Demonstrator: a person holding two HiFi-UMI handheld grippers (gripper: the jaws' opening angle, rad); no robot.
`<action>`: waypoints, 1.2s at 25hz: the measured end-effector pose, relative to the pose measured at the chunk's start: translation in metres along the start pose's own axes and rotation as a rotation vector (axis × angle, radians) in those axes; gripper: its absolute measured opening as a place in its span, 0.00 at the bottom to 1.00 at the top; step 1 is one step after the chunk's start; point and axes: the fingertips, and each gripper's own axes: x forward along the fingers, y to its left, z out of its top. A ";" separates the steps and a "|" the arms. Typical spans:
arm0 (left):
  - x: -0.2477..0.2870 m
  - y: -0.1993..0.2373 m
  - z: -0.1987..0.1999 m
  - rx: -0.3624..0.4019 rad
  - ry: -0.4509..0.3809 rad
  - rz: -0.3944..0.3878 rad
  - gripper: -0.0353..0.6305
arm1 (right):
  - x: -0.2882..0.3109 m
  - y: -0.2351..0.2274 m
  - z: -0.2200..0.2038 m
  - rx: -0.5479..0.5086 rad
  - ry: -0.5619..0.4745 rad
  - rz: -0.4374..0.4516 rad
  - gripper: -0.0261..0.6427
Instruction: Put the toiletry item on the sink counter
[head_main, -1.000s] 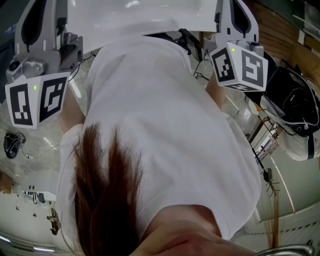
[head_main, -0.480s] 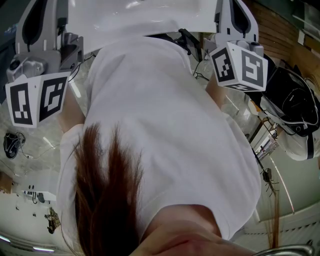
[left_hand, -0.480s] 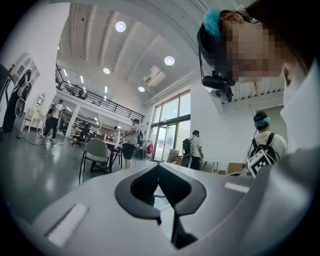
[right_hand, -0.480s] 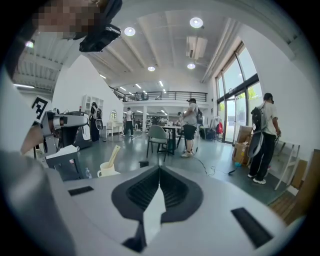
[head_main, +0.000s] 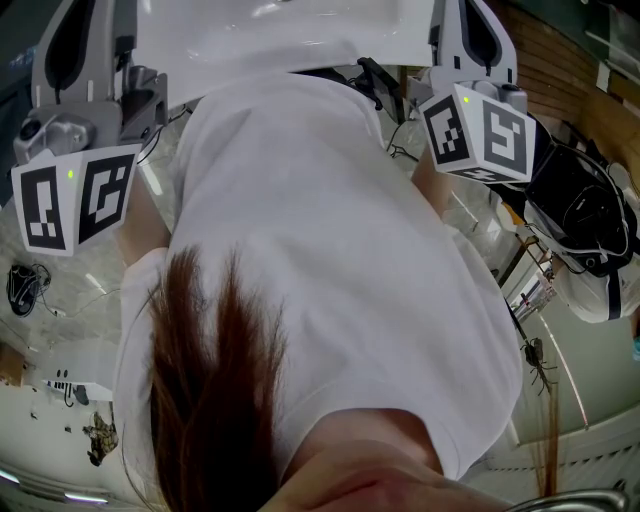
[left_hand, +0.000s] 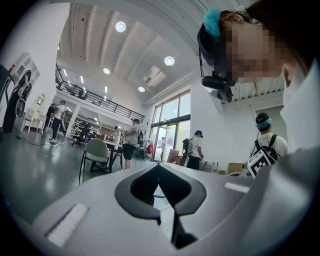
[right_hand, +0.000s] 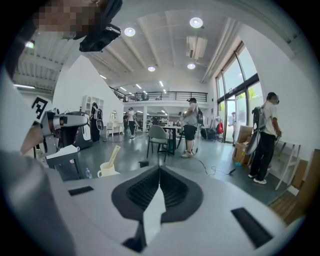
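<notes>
No toiletry item and no sink counter show in any view. The head view is filled by the person's white shirt (head_main: 330, 260) and hair. The left gripper's marker cube (head_main: 70, 205) hangs at the left and the right gripper's marker cube (head_main: 478, 132) at the upper right, both beside the torso. In the left gripper view my left gripper (left_hand: 159, 167) is shut, its dark pads meeting with nothing between them. In the right gripper view my right gripper (right_hand: 160, 170) is likewise shut and empty. Both point out into a large hall.
A white glossy surface (head_main: 270, 30) lies along the head view's top edge. A black bag (head_main: 585, 215) sits at the right. Several people stand in the hall, near a chair (left_hand: 96, 152) and a table. A white cup (right_hand: 107, 169) with a stick stands left of the right gripper.
</notes>
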 end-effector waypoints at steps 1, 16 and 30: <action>0.000 -0.001 -0.002 -0.001 0.000 0.000 0.07 | 0.000 -0.001 -0.002 0.000 0.000 0.000 0.06; -0.004 0.000 -0.003 0.000 -0.003 -0.003 0.07 | 0.000 0.004 -0.003 0.000 -0.002 0.002 0.06; -0.023 0.003 0.028 0.000 -0.015 0.001 0.07 | -0.015 0.021 0.027 -0.009 -0.015 0.004 0.06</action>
